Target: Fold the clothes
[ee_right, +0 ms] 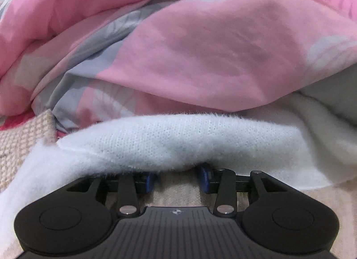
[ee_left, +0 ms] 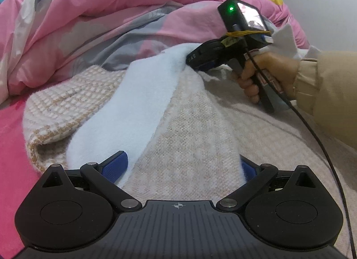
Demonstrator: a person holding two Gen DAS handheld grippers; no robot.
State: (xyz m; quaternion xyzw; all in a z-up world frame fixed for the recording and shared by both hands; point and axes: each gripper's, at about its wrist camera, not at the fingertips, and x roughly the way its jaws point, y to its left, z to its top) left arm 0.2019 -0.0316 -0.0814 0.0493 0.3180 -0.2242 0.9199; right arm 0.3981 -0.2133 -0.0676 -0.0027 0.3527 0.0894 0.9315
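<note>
The beige knit sweater [ee_left: 185,134] lies spread on the bed, mid-fold: left gripper [ee_left: 185,167] spread wide over its near fabric, right gripper [ee_right: 177,175] parted at two o'clock, needing a fresh grip on its white band [ee_right: 178,140].

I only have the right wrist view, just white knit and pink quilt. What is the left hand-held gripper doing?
Observer: The left hand-held gripper stands wide open around the sweater, near its edge.
Operator: Where is my right one on the sweater?
Observer: The right hand-held gripper noses into the white band at the far end, beside the quilt.
Operator: Who holds it?
Observer: A hand in a beige sleeve.
</note>
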